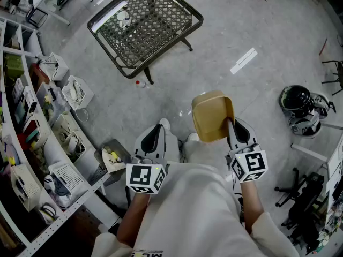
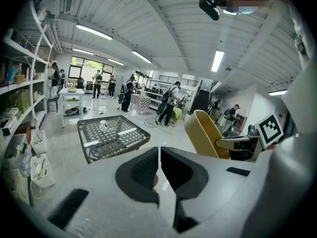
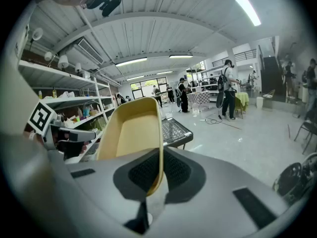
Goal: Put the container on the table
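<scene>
- The person's white shirt (image 1: 198, 208) fills the near edge of the head view, with both forearms reaching out from it.
- The left gripper (image 1: 159, 126) is held just ahead of the shirt, on the left. In its own view the left gripper (image 2: 159, 163) has its jaws closed together, with only a thin slit between the dark pads and nothing held.
- The right gripper (image 1: 230, 125) is on the right, level with the left one. In its view the right gripper (image 3: 161, 170) has its jaws clamped on one wall of the container (image 3: 131, 133).
- The yellow container (image 1: 211, 116) is up in the air over the grey floor (image 1: 257, 31), tilted on edge just beyond the right jaws. Its hollow side faces left in the right gripper view.
- From the left gripper view the container (image 2: 205, 135) shows to the right, edge-on.
- The metal mesh surface (image 1: 144, 23) stands far and left, well apart from the container. A small white object (image 1: 123, 17) sits on it.
- A small bottle (image 1: 140, 83) lies on the floor by the near leg of the surface.
- White shelves (image 1: 32, 143) full of bins run along the left side.
- A black pot (image 1: 295, 98) sits on the floor at the right.
- Several people (image 2: 168, 105) stand in the far part of the room.
</scene>
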`<state>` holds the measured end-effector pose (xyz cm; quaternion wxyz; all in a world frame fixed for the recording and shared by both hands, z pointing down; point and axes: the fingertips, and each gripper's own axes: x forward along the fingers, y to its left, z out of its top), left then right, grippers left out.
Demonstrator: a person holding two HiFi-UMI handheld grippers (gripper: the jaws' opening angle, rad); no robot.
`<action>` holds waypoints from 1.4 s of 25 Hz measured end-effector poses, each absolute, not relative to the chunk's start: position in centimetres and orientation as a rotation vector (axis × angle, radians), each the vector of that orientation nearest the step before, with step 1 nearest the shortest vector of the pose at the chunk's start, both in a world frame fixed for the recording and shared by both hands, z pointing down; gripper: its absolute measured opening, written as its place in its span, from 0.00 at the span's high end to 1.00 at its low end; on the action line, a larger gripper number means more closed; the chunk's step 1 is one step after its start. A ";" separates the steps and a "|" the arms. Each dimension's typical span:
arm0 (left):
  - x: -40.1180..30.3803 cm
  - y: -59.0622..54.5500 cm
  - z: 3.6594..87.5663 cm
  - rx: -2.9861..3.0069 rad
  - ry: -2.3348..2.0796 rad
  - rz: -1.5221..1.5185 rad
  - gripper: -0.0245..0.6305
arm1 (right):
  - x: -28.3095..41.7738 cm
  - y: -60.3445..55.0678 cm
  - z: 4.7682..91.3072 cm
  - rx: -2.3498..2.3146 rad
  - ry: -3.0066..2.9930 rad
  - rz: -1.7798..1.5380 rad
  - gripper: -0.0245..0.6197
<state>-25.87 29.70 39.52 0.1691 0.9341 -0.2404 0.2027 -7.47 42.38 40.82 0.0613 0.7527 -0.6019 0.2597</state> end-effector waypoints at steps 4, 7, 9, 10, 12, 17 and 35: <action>-25.7 31.9 37.5 2.773 -0.684 0.564 0.91 | -9.6 42.4 39.0 2.297 -1.865 0.768 0.92; -26.5 32.5 37.0 2.768 -0.710 0.545 0.91 | -10.4 42.7 37.9 2.319 -1.891 0.748 0.92; -27.0 32.7 36.4 2.770 -0.739 0.519 0.91 | -10.7 42.6 37.2 2.313 -1.910 0.707 0.92; -27.2 32.9 36.1 2.778 -0.751 0.513 0.91 | -10.9 42.6 36.9 2.308 -1.919 0.695 0.92; -27.4 33.2 35.4 2.795 -0.768 0.498 0.91 | -11.1 42.8 36.4 2.303 -1.939 0.673 0.92; -27.4 34.3 34.5 2.811 -0.791 0.464 0.91 | -11.4 44.0 35.3 2.319 -1.962 0.624 0.92; -23.9 30.6 35.9 2.778 -0.819 0.486 0.91 | -6.4 42.3 35.9 2.359 -1.903 0.625 0.92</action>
